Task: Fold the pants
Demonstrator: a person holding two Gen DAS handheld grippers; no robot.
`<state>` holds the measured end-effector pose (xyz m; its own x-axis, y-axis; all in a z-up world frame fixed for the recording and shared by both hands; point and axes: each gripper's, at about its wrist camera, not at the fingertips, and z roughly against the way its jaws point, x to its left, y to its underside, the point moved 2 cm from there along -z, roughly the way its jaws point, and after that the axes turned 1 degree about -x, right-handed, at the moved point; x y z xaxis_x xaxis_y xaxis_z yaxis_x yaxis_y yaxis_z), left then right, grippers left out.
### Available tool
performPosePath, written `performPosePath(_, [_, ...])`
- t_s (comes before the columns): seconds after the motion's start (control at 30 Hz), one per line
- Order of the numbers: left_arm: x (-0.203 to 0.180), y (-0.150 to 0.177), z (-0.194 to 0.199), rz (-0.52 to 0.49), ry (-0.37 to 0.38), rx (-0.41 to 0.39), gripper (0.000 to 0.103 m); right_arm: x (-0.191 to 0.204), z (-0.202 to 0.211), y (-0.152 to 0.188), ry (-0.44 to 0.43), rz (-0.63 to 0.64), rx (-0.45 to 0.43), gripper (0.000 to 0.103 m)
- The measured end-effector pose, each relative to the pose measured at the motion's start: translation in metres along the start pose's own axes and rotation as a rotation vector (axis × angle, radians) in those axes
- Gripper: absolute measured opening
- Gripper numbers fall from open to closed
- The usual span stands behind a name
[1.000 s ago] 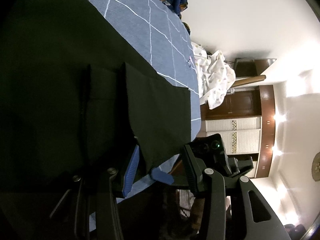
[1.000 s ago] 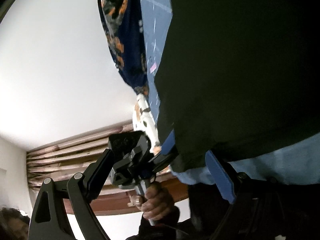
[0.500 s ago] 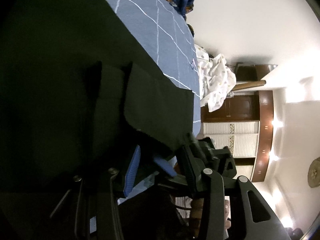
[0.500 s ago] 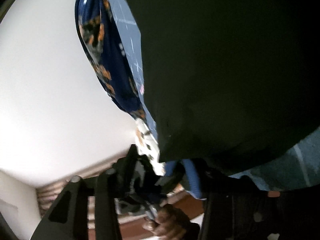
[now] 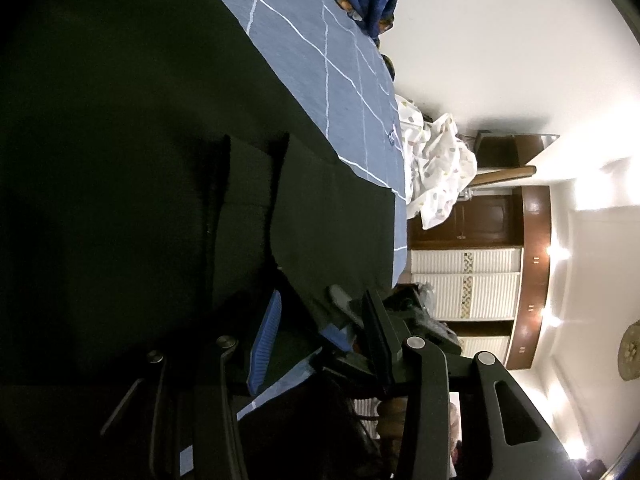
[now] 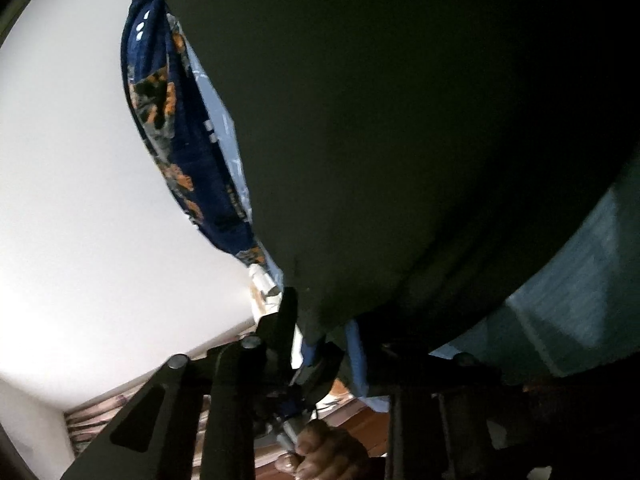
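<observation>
1. The pants [image 5: 132,152], black and dark in both views, lay spread flat over a blue bedsheet [image 5: 320,52] with thin white lines, which covered what looked like a bed.
2. Their cloth reached to the sheet's near edge, where both claws met it, and a squared end of the fabric lay by the sheet's right-hand edge in the left wrist view.
3. Folds or seams ran as dark strips down the middle of the pants in that view.
4. The left claw [image 5: 298,340] stood partly open at the near edge, its blue pads [image 5: 266,344] on either side of the pants' hem; whether the pads pressed the cloth could not be told.
5. The right claw [image 6: 328,344] was closing, with the edge of the pants [image 6: 400,140] between its blue pads [image 6: 356,356]; the gap was narrow and the pads seemed to bear on the cloth.
6. In the right wrist view a hand [image 6: 320,456] gripped the handle of the other tool just past the bed's edge.
7. A dark blue cloth with orange patterns [image 6: 168,128] hung over the far edge of the bed.
8. A white spotted cloth [image 5: 436,172] lay heaped beyond the bed's far right corner, in front of brown wooden cabinets [image 5: 480,216].
9. White walls and ceiling lamps filled the rest of the left wrist view.
</observation>
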<state>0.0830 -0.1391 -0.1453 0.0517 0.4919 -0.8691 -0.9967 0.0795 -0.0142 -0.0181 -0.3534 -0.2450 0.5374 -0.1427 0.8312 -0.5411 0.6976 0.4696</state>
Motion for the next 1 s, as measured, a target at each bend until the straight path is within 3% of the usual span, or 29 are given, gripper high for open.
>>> performPosePath(0.2, [0.002,0.0,0.013,-0.01,-0.029,-0.01,0.042,0.009,-0.003,0.006,0.073,0.13,0.03,0.008])
performPosePath(0.43, [0.006,0.001,0.038,-0.028,-0.071,-0.041,0.042,0.03,-0.016,0.026,0.052,0.26,0.116,0.008])
performPosePath(0.67, [0.003,0.003,0.038,-0.051,-0.096,-0.046,0.042,0.004,-0.03,0.022,0.117,0.228,0.177,0.008])
performPosePath(0.87, [-0.021,0.012,0.021,-0.164,-0.122,-0.037,0.042,0.006,-0.032,0.023,0.107,0.232,0.182,0.008])
performPosePath(1.0, [-0.018,0.013,0.005,-0.166,-0.122,-0.028,0.042,0.004,-0.032,0.021,0.11,0.231,0.188,0.008])
